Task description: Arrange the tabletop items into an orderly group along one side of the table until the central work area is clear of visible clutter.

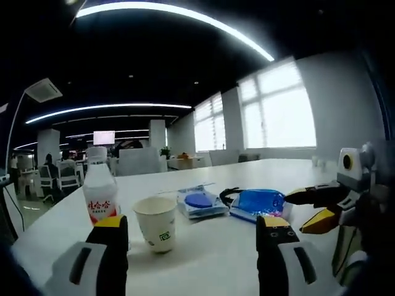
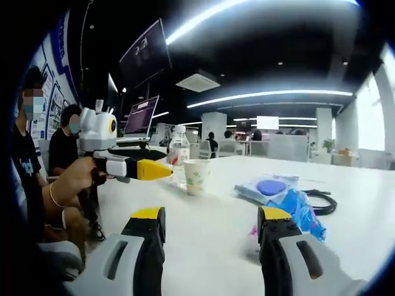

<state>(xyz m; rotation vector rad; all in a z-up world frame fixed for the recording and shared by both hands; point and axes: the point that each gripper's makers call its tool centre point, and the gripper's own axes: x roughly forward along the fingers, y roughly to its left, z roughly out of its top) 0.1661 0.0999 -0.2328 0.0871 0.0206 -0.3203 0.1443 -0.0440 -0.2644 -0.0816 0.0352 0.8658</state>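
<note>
One long white table [image 1: 259, 179] carries everything, its surface running back toward the windows in the left gripper view. On it lie five loose items, one of each kind. The largest is a single plastic drink bottle [image 1: 100, 194] with a white cap and a red and white label, standing upright near the left end of the group; in the right gripper view it [image 2: 178, 155] stands just behind the cup. Next comes one crumpled blue plastic bag [image 1: 260, 202], lying flat on the right side of the group, with one coiled black cable [image 1: 229, 194] touching its far edge. One clear packet holding a blue disc [image 1: 199, 202] lies just beside the bag, between it and the cup. One white paper cup [image 1: 155, 223] with a small green mark stands upright, near the bottle and closest to the left gripper's camera. The left gripper [image 1: 192, 231] hovers above the table with its jaws spread wide and nothing between them, the cup showing in the gap. The right gripper [image 2: 211, 225] is likewise spread apart and empty, over bare tabletop, with the blue bag [image 2: 302, 209] just beyond its right jaw.
</note>
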